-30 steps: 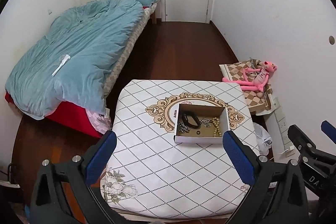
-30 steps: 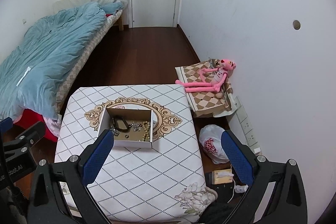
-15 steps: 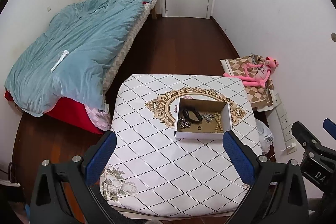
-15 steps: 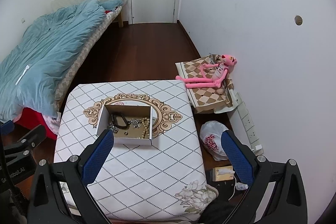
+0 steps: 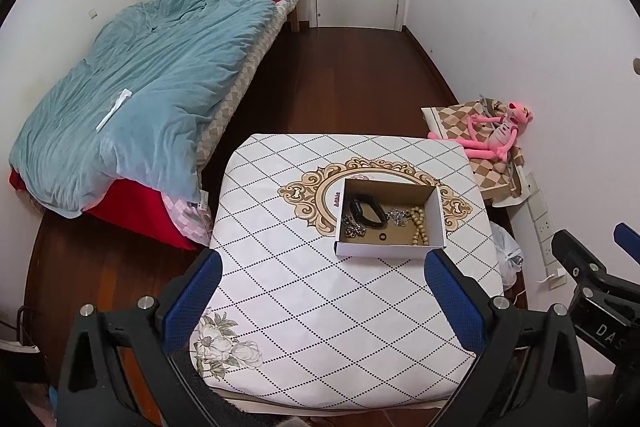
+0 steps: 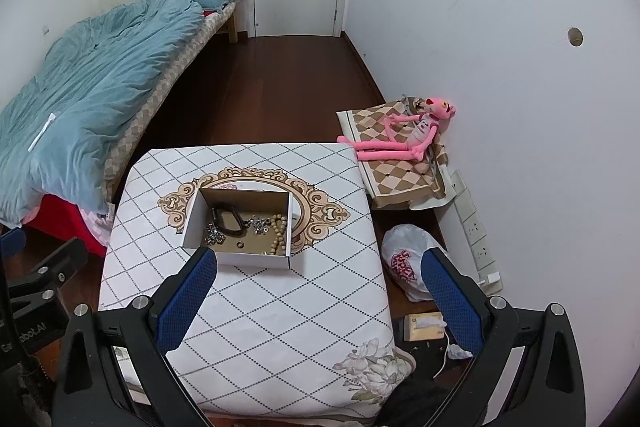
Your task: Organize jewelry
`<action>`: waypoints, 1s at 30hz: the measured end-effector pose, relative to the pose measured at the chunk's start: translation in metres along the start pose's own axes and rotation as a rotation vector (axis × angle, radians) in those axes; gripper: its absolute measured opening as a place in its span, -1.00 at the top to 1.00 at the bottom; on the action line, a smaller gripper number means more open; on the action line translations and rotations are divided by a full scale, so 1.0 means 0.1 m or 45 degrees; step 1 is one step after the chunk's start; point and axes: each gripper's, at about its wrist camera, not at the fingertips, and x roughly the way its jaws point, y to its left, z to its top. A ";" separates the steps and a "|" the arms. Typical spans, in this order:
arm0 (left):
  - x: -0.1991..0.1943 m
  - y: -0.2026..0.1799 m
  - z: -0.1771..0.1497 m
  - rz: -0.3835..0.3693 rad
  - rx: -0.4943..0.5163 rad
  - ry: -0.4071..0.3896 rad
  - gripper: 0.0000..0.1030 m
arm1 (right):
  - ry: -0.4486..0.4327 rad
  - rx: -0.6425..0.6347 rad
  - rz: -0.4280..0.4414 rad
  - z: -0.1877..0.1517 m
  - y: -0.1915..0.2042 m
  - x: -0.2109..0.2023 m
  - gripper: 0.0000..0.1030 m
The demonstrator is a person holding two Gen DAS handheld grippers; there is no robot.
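- Two grippers, left (image 5: 322, 285) & right (image 6: 318, 283), are hanging high over the table (image 5: 304, 307), both w/ jaws spread wide, gripping nothing.
- All jewelry in view is sitting inside the open cardboard box (image 5: 390, 251) at mid-table, toward the far edge: black band (image 5: 366, 211), silver chain (image 5: 354, 229), small ring (image 5: 382, 237), metal bits (image 5: 398, 217), wooden beads (image 5: 418, 227).
- Box is lying ahead of and below both grippers, well apart from the fingertips.
- Scene is fitting either pieces gathered & done, or sorting within the box pending.
- Any pick is calling for a slow descent, pinching one piece only; chain & beads are looking tangle-prone.
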 end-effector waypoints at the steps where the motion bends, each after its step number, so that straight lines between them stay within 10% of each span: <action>1: 0.00 0.00 0.00 0.003 0.000 -0.002 -1.00 | 0.000 -0.002 -0.001 0.00 0.00 0.00 -1.00; 30: 0.08 0.05 -0.02 0.013 0.003 0.012 -1.00 | 0.020 0.016 -0.005 -0.03 0.02 0.16 -1.00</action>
